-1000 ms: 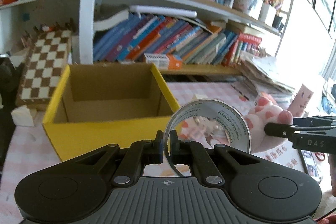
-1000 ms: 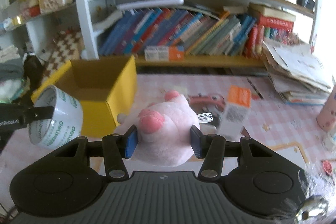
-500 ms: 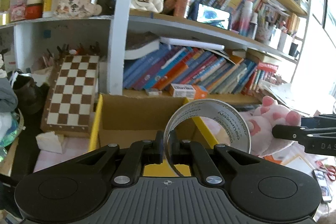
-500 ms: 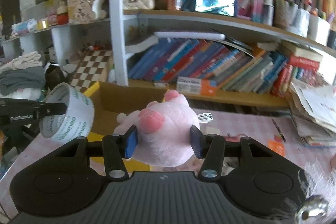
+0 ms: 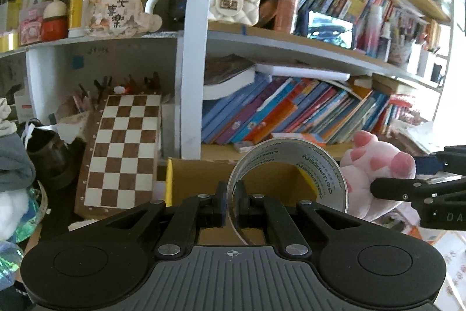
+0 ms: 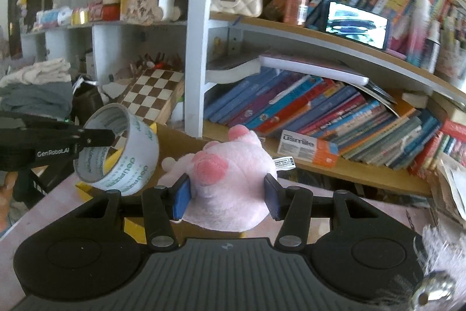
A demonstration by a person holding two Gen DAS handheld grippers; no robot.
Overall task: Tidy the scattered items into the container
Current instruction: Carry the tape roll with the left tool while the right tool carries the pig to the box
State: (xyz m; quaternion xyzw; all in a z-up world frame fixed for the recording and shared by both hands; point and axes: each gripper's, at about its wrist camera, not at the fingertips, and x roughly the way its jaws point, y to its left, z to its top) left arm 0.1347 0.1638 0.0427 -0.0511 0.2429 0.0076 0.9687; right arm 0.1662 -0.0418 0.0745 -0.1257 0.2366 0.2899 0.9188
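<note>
Tape roll (image 5: 291, 174) is pinched by its wall in my L gripper (image 5: 230, 204), one finger inside the ring and one outside, roll standing on edge and sticking up and to the R of the fingers. In the R wrist view the same roll (image 6: 119, 150) hangs off the L gripper's black finger (image 6: 87, 137), just L of and a bit ahead of my R gripper (image 6: 227, 194). R gripper is closed on the pink plush toy (image 6: 230, 179), blue pads pressed into both sides, white tag poking out on its R. In the L view the plush (image 5: 375, 174) sits just R of the tape, nearly touching. Yellow cardboard box (image 5: 204, 179) is open, right ahead of and below the L fingers; tape is held up over its R part. Beyond the box: chessboard (image 5: 122, 150) leaning ahead-L, bookshelf w/ slanted books (image 5: 291, 112) ahead, cream quilted purse (image 5: 234, 2) up on the shelf above.
</note>
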